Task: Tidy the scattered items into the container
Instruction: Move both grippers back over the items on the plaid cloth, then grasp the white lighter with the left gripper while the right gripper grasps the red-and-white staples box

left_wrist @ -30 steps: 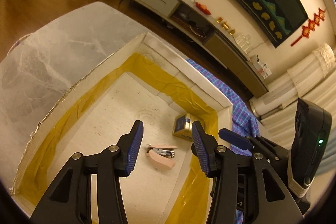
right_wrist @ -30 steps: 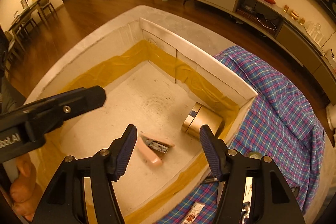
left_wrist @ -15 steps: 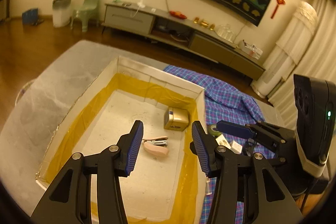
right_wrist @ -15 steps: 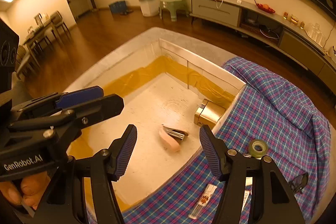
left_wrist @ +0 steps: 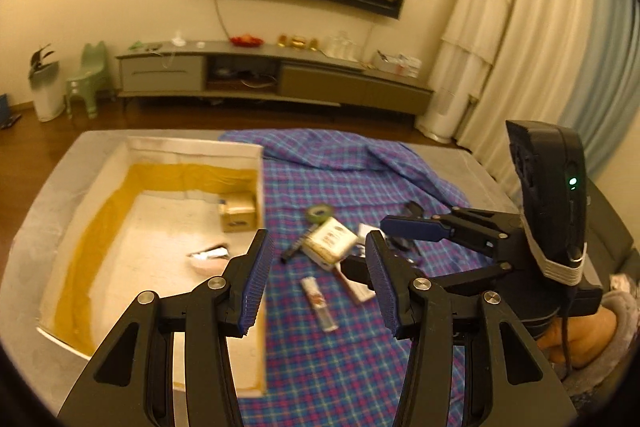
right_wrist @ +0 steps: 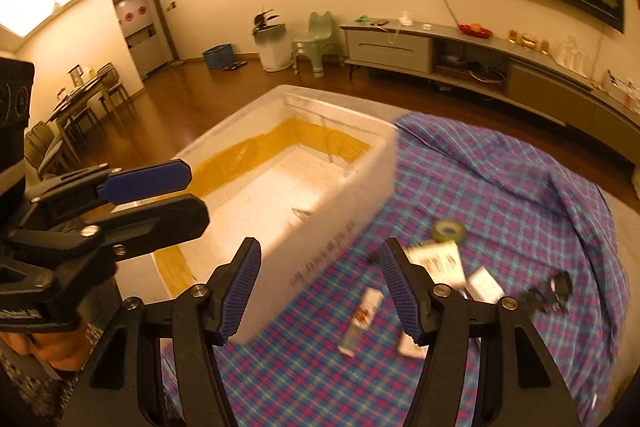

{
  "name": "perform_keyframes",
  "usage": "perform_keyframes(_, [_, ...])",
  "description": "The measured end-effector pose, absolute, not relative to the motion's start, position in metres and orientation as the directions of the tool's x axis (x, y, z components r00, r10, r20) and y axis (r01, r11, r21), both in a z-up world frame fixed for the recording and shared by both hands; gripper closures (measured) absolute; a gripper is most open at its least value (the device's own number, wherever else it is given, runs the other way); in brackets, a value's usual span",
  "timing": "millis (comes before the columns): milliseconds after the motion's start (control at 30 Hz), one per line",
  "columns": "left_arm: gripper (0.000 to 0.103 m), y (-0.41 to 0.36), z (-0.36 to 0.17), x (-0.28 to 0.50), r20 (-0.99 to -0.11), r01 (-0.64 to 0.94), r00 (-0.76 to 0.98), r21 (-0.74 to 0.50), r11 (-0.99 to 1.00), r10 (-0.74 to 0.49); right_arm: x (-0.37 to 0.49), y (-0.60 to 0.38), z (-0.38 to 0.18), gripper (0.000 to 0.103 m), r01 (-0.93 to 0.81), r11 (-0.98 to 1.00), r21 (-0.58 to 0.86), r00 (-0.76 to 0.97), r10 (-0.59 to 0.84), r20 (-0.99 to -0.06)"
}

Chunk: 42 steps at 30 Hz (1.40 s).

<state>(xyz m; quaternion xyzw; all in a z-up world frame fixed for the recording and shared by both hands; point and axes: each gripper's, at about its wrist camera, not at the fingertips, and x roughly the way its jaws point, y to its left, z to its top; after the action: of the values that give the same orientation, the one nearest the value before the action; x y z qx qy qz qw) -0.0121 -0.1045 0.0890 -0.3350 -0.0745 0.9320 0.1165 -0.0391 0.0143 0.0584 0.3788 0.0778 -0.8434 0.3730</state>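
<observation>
My left gripper (left_wrist: 316, 279) and right gripper (right_wrist: 320, 291) both hang spread wide, empty, touching nothing. I judge I'm between picks — a stapler (left_wrist: 210, 255) and gold box (left_wrist: 237, 214) already lie in the container (left_wrist: 256, 311). Next: drop onto the scattered items (left_wrist: 330, 243) on the plaid cloth (left_wrist: 360, 179) just beside it.

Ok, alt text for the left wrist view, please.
The open, empty left gripper hovers over a plaid cloth strewn with small items, including a green tape roll. A white box at left holds a gold tin.
</observation>
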Motion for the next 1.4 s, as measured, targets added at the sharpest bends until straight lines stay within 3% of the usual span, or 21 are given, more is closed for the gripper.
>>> perform_keyframes(167, [0.052, -0.068, 0.064, -0.019, -0.674, -0.211, -0.672, -0.223, -0.952, 0.307, -0.039, 0.046, 0.022, 0.04, 0.633, -0.756, 0.168, -0.43, -0.524, -0.736])
perform_keyframes(467, [0.052, -0.029, 0.013, -0.033, -0.781, -0.21, -0.567, -0.17, -0.963, 0.262, -0.062, 0.071, -0.041, 0.041, 0.573, -0.805, 0.156, -0.406, -0.444, -0.799])
perform_keyframes(733, [0.052, -0.031, -0.022, -0.056, -0.825, -0.129, -0.509, -0.208, -0.97, 0.245, -0.077, 0.062, -0.074, 0.048, 0.593, -0.795, 0.128, -0.391, -0.424, -0.817])
perform_keyframes(833, [0.052, -0.029, -0.033, -0.064, -0.84, -0.102, -0.498, -0.189, -0.977, 0.215, -0.085, 0.063, -0.087, 0.057, 0.593, -0.797, 0.113, -0.388, -0.407, -0.827])
perform_keyframes(967, [0.052, -0.033, -0.046, -0.074, -0.853, -0.051, -0.488, -0.183, -0.982, 0.184, -0.089, 0.066, -0.09, 0.063, 0.586, -0.805, 0.09, -0.392, -0.38, -0.838])
perform_keyframes(1300, [0.053, -0.029, -0.085, -0.09, -0.876, 0.006, -0.466, -0.147, -0.989, 0.128, -0.085, 0.09, -0.086, 0.063, 0.557, -0.818, 0.142, -0.346, -0.384, -0.856])
perform_keyframes(1367, [0.061, -0.03, -0.089, -0.09, -0.869, 0.026, -0.484, -0.128, -0.991, 0.099, -0.087, 0.096, -0.085, 0.063, 0.544, -0.821, 0.172, -0.334, -0.401, -0.853])
perform_keyframes(1400, [0.078, -0.029, -0.089, -0.09, -0.864, 0.011, -0.491, -0.132, -0.991, 0.109, -0.087, 0.097, -0.083, 0.063, 0.54, -0.822, 0.178, -0.334, -0.405, -0.851])
